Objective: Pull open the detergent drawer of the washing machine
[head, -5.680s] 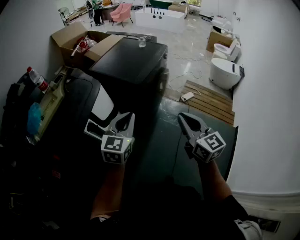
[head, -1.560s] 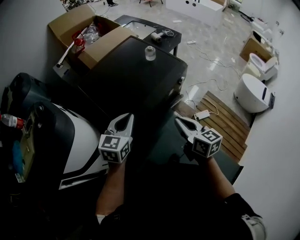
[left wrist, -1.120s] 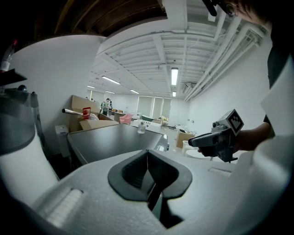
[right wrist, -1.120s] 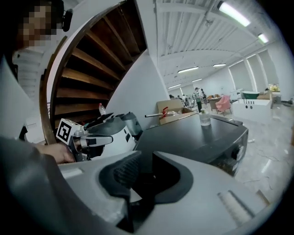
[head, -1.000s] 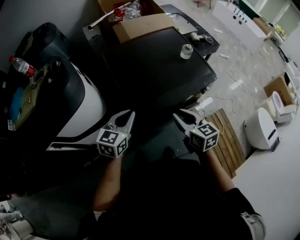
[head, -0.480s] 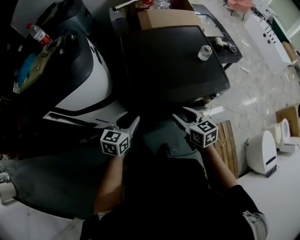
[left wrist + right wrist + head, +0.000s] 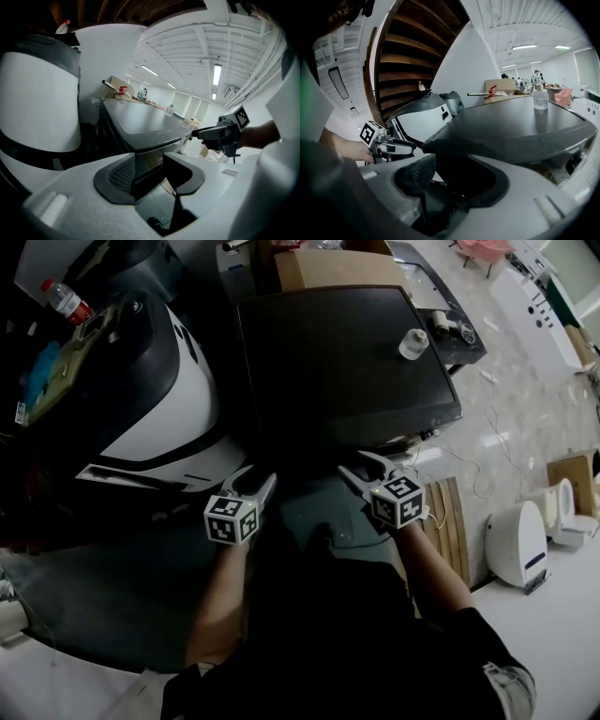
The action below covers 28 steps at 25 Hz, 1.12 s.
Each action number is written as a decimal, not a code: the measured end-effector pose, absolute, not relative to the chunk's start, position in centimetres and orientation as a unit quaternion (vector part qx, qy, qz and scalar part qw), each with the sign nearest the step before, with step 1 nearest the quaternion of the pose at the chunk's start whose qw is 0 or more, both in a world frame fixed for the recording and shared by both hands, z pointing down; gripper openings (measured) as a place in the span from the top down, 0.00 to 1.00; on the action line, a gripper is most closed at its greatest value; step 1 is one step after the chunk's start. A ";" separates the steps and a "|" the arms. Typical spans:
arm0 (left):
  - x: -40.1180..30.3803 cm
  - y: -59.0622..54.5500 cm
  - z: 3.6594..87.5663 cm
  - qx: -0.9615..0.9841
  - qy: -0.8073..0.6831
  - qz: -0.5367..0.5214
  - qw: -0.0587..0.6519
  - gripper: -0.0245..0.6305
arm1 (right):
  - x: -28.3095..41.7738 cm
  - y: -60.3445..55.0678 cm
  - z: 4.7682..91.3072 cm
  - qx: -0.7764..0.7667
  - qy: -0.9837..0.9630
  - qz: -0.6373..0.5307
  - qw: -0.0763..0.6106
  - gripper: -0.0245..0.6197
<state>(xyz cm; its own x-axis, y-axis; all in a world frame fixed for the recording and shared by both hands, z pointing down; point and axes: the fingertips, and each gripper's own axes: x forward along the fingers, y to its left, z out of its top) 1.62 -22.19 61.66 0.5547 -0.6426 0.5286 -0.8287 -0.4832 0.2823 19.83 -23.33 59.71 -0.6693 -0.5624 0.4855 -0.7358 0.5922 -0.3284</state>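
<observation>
The washing machine (image 7: pixel 342 362) is a black, flat-topped box just beyond both grippers. Its front face lies in shadow, and I cannot make out the detergent drawer. My left gripper (image 7: pixel 255 482) hangs before the machine's near left corner. Its jaws are opening with nothing between them, and the machine's front edge (image 7: pixel 154 140) shows through the gap in the left gripper view. My right gripper (image 7: pixel 356 465) is at the near front edge, also opening and empty, and it looks under the machine's dark top (image 7: pixel 511 126). Each gripper view catches the other gripper: the right gripper (image 7: pixel 208 133) and the left gripper (image 7: pixel 401 147).
A small clear bottle (image 7: pixel 412 342) stands on the machine's top. A rounded white and black appliance (image 7: pixel 159 399) sits close on the left. Behind are a cardboard box (image 7: pixel 328 268) and a red-capped bottle (image 7: pixel 64 301). On the right are a wooden pallet (image 7: pixel 455 531) and a white toilet (image 7: pixel 516 545).
Both grippers have sunk toward the machine's front edge. Their jaws have gone from shut to wide apart. The head view has tilted down over the machine.
</observation>
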 end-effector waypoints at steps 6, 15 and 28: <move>1.9 -23.0 63.8 0.840 -0.429 0.206 0.260 0.68 | 19.1 -24.5 62.2 0.370 -0.870 0.270 0.184 0.65; 2.3 -23.5 64.6 0.838 -0.426 0.219 0.262 0.69 | 18.7 -25.5 64.1 0.366 -0.864 0.282 0.200 0.65; 1.8 -24.4 64.4 0.819 -0.460 0.232 0.254 0.68 | 18.1 -25.4 64.5 0.373 -0.862 0.271 0.212 0.65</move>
<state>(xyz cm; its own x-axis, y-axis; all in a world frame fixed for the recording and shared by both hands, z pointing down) 1.77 -24.40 64.41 0.4699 -0.6353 0.6128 -0.8707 -0.4479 0.2033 18.14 -25.45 64.52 -0.6327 -0.5275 0.5669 -0.7572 0.5750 -0.3100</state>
